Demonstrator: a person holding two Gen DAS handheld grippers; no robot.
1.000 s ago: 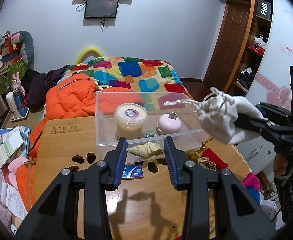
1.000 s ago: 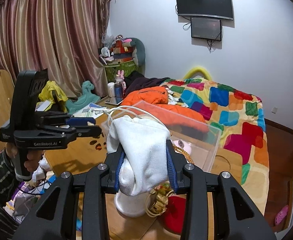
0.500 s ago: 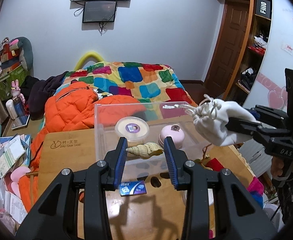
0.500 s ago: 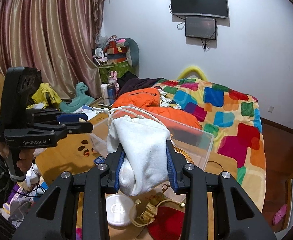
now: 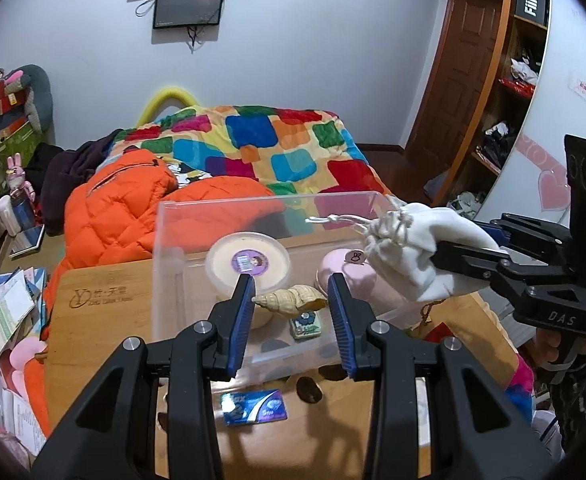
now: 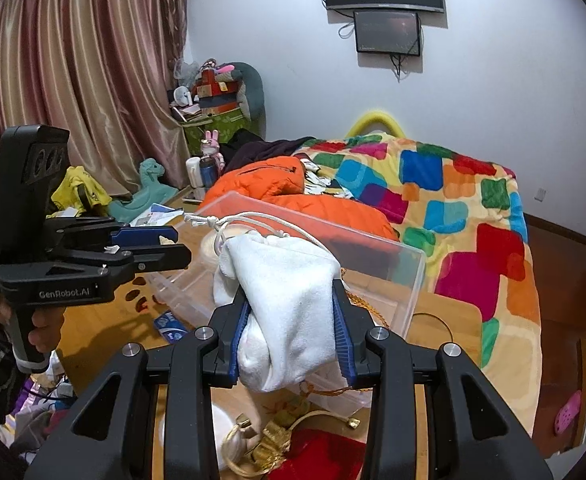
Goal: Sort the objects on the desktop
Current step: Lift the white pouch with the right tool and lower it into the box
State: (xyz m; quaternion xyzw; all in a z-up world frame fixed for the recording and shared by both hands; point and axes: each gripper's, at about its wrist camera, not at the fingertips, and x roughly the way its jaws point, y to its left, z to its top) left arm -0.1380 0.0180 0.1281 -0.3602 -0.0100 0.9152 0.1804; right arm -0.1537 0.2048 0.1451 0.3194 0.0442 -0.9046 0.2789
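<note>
While we hold both loads over the clear plastic bin (image 5: 165,248), the sorting stands at the drop-in step: the left tongs (image 5: 291,300) are clamped on a pale spiral seashell (image 5: 289,300), ridged and pointed at one end, poised above the bin's near wall, and the right tongs (image 6: 291,320) are squeezed on a soft white drawstring pouch (image 6: 281,280), its knotted cord (image 6: 213,222) trailing ahead over the bin. Already inside we see a round cream tub (image 5: 247,262) with a purple label, a smooth pink domed case (image 5: 341,272) and a small green-patterned tile (image 5: 304,326). Outside it, on the wooden table (image 5: 93,312), lie a glossy blue card (image 5: 253,406) and, in the right view, a red cloth (image 6: 325,456) with gold tassels (image 6: 271,440). Next, we judge, each load must go further in over the bin wall and sink before its jaws part; the hard shell may clatter or roll, and the limp pouch may snag its cord on the rim.
</note>
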